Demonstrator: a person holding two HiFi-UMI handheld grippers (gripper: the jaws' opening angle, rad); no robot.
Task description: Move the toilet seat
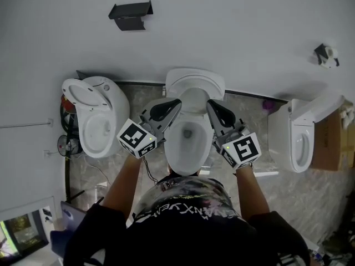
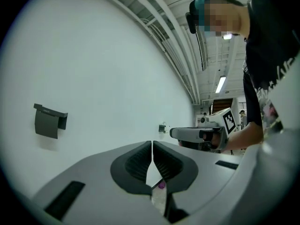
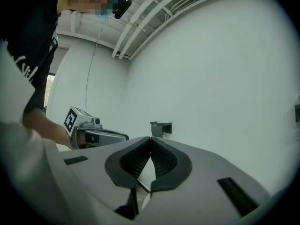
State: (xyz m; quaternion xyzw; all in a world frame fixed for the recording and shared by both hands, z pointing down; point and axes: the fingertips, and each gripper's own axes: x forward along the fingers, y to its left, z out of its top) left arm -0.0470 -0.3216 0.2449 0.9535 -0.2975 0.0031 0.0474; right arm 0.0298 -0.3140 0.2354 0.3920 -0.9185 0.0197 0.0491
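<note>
1. I am holding my left gripper (image 1: 175, 103) and right gripper (image 1: 211, 104) with jaws pressed together, both empty.
2. The seat (image 1: 195, 81) is standing raised behind the bowl (image 1: 187, 143), just ahead of both.
3. I am judging it stiff, light, slick and hinged, and am favouring its free rim.

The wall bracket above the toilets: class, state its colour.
The wall bracket is dark grey, clearest in the head view.
</note>
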